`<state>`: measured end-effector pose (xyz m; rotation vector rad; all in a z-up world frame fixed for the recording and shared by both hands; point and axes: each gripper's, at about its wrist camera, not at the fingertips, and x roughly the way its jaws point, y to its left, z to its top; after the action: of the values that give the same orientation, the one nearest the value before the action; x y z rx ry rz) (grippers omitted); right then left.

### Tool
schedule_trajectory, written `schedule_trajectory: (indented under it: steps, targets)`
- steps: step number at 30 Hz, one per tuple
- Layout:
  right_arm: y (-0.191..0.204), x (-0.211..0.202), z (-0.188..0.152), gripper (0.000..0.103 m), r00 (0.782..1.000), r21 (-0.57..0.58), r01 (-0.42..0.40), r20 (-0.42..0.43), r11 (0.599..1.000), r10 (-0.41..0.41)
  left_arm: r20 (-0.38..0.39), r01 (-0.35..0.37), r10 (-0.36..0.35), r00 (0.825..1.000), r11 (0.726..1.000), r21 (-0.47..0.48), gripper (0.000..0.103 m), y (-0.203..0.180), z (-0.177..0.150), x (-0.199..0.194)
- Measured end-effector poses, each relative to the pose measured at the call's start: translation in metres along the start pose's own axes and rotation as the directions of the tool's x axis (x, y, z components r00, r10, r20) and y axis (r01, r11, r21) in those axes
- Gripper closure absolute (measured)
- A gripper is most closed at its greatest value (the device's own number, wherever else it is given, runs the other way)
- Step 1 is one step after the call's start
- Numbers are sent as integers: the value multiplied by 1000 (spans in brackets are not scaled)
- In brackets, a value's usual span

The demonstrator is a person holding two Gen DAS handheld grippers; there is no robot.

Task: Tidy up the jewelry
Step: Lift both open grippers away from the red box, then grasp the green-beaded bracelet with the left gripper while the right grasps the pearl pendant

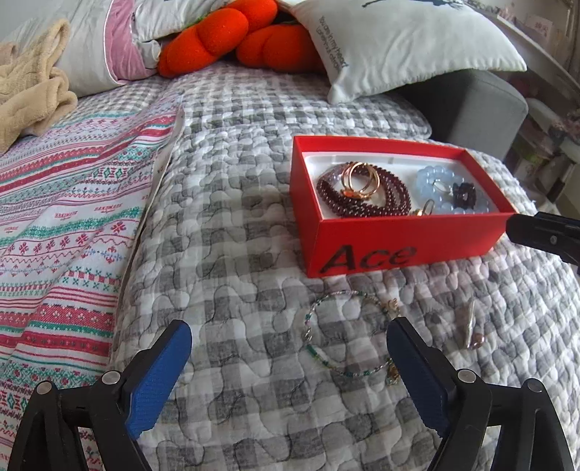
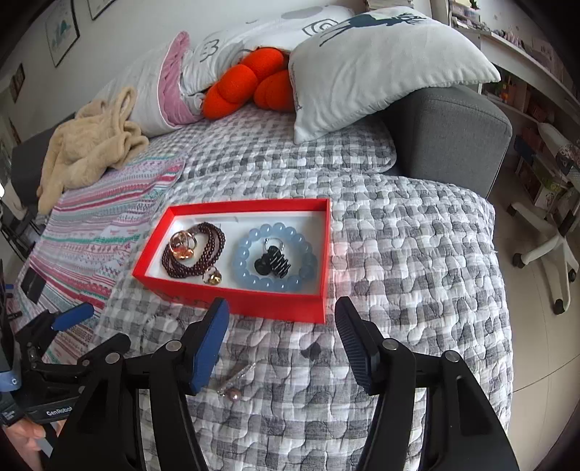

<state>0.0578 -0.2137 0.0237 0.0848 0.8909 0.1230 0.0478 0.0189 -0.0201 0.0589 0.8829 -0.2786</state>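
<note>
Jaws of both grippers, left gripper [image 1: 290, 347] & right gripper [image 2: 282, 333], are gaping wide, gripping nothing, hovering just in front of red box [image 1: 398, 242]; thin bead bracelet [image 1: 344, 333] is lying on quilt [image 1: 235, 217] between left jaws.

- Bed [image 2: 417, 253] under me, covered in a grey-white checked quilt.
- Striped patterned blanket [image 1: 65, 203] on my left, beige fleece [image 2: 90, 148] bunched on it.
- White pillows [image 2: 380, 65] and an orange plush [image 2: 253, 83] at the head.
- Grey upholstered armrest [image 2: 456, 134] to the right.
- Framed pictures [image 2: 63, 30] on pale wall; white swivel chair [image 2: 543, 246] on light floor.
</note>
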Motion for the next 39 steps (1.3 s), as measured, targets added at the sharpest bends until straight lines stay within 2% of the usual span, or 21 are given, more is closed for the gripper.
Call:
schedule_trajectory:
  steps: [5, 11, 15, 19, 23, 28, 33, 36, 38, 39]
  targets:
    - [6, 13, -26, 35, 997, -47, 70, -26, 996, -71, -20, -24, 24, 999, 999, 39, 9, 2, -18, 8]
    - [7, 24, -48, 35, 995, -107, 65, -69, 992, -73, -47, -46, 51, 998, 993, 106, 9, -1, -34, 16]
    - [7, 31, -57, 35, 992, -128, 72, -95, 989, -84, -12, -61, 63, 998, 987, 149, 6, -2, -34, 17]
    - [7, 32, -59, 35, 991, -148, 80, -92, 986, -95, -24, -33, 36, 999, 992, 122, 7, 3, -27, 21]
    - [7, 28, -58, 35, 993, -132, 74, -78, 988, -85, -12, 4, -4, 1000, 998, 70, 26, 6, -16, 19]
    - [2, 26, -55, 35, 994, -118, 72, -76, 990, -81, -49, 91, -90, 995, 996, 13, 47, 2, -6, 27]
    - [3, 29, -56, 35, 992, -128, 72, -92, 989, -84, -56, 48, -47, 997, 999, 20, 62, -7, -2, 37]
    - [6, 30, -58, 35, 992, -140, 74, -95, 987, -88, -56, 9, -8, 998, 1000, 22, 78, -8, 0, 39]
    - [8, 31, -59, 35, 992, -144, 71, -97, 987, -85, -51, -17, 20, 999, 999, 46, 99, -10, 0, 39]
    - [9, 31, -59, 35, 991, -146, 70, -99, 987, -85, -48, -19, 21, 999, 998, 56, 101, -11, -1, 39]
